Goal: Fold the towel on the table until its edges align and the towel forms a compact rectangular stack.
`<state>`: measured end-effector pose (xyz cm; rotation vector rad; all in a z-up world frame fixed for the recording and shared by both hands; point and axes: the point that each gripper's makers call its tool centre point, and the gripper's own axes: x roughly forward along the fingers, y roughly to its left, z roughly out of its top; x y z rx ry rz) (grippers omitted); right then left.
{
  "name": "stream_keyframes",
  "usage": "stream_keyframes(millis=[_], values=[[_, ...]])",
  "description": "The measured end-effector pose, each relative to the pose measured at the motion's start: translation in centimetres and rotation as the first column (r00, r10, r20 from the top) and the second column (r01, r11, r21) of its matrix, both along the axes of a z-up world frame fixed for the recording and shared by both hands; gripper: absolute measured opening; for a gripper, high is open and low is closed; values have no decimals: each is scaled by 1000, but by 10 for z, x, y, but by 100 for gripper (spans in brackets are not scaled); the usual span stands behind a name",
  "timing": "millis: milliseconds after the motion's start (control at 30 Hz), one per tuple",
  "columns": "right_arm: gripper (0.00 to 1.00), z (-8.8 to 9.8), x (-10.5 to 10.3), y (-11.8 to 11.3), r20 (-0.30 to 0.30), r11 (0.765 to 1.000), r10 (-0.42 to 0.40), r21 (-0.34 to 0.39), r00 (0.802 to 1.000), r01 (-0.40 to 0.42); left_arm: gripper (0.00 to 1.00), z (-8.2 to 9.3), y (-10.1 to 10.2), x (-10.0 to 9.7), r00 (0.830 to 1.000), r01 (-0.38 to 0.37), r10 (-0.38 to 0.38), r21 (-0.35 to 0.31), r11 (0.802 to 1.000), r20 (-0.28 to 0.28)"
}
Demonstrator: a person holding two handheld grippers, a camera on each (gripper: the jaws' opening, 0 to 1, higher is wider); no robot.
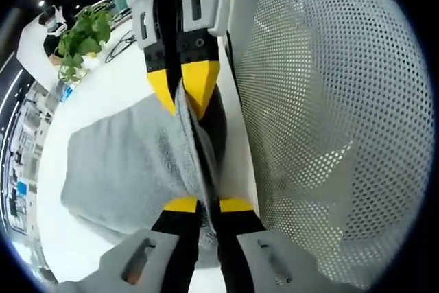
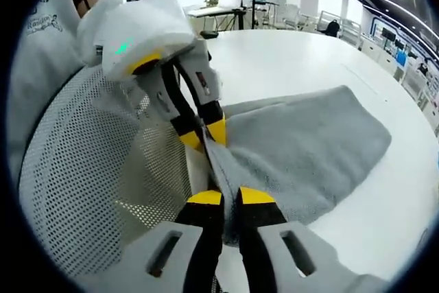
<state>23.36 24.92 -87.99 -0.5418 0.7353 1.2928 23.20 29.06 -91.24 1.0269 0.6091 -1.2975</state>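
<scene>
Grey towel (image 2: pixel 302 145) spread on the white worktop (image 2: pixel 302 53), its near edge lifted off the surface and drawn taut between both grippers, the rest trailing flat toward the far right. Left gripper (image 1: pixel 208 204) with fingers (image 1: pixel 181 204) nearly closed, pinching the towel edge between the yellow tips. Right gripper (image 2: pixel 231 197) likewise clamped down on the same edge, a fold of cloth running up out of its fingers (image 2: pixel 204 197) to the other gripper's pinch just beyond. Mesh chair back (image 2: pixel 89 169) close beside the lifted edge, at the near side of the worktop; potted plant (image 1: pixel 82 36) well off at the far end.

Probably the start of a fold: near edge raised, ready to be carried over onto the far edge. Best done by keeping both pinches level and the span between them tight, so no sag or twist. Worth carrying the edge low and slow across the cloth, lining corners with the far corners before letting go, then pressing the crease flat. Risk of snagging on the chair mesh if swung back.
</scene>
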Motion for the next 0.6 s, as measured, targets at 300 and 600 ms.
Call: stream_keyframes(millis=[300,600], values=[[5,11,4,-3,9,1000,-20,23,1000,20,7,16,2,4,997,-37,34,-48,998,-66],[5,29,9,-7,34,999,-21,37,999,20,7,47,2,9,994,-68,59,-107,992,-88]])
